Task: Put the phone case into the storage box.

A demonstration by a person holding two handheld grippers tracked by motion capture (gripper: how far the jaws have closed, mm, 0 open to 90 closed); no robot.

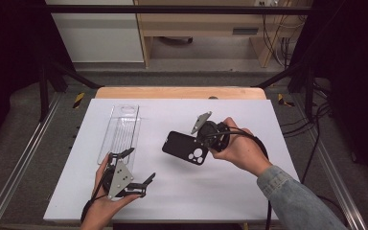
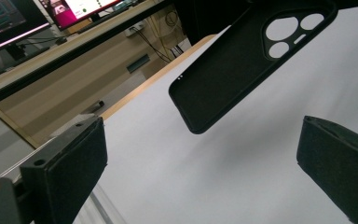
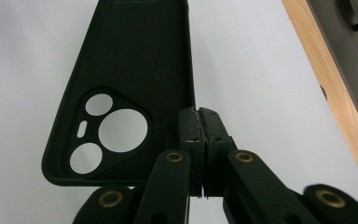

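A black phone case (image 1: 184, 147) with round camera cut-outs hangs lifted over the middle of the white table. My right gripper (image 1: 202, 139) is shut on its long side wall near the camera end; in the right gripper view the two pads (image 3: 189, 126) pinch the case (image 3: 126, 84) edge. My left gripper (image 1: 140, 167) stands open near the table's front left, jaws wide apart with nothing between them. In the left gripper view the case (image 2: 242, 60) floats ahead and above, between and beyond the two pads (image 2: 74, 163).
A clear plastic tray (image 1: 120, 132) lies flat at the left of the white table top (image 1: 249, 187). A wooden edge (image 1: 179, 92) runs along the far side. Black frame bars and cables stand around the table.
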